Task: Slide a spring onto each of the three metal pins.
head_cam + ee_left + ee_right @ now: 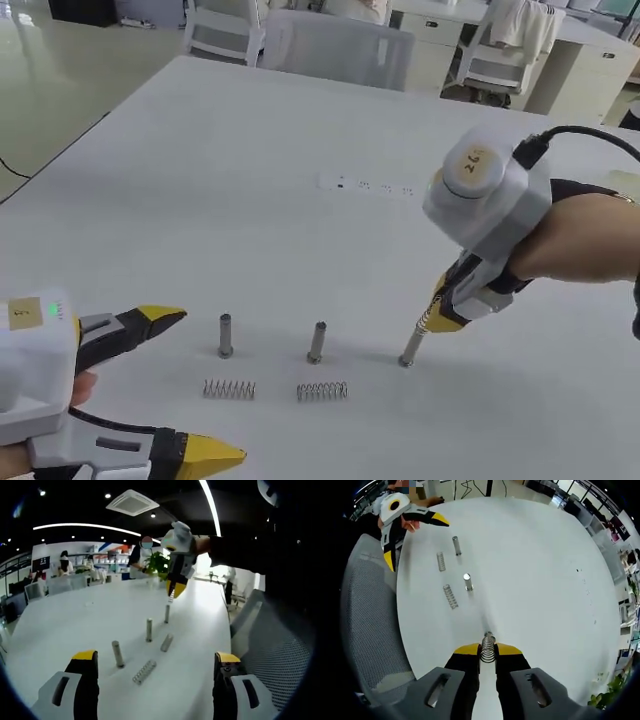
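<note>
Three upright metal pins stand in a row on the white table: left pin [226, 335], middle pin [317, 342], right pin [411, 348]. My right gripper [440, 313] is shut on a spring [488, 649] and holds it just over the top of the right pin [488, 635]. Two more springs lie flat in front of the pins, one [229, 389] by the left pin and one [322, 391] by the middle pin. My left gripper [200, 385] stands open at the near left, nothing between its fingers, left of the pins and loose springs [144, 671].
A power strip [367, 185] is set into the table [250, 180] beyond the pins. Chairs [335, 48] and other desks stand past the far edge. A mesh chair [280, 645] sits beside the table in the left gripper view.
</note>
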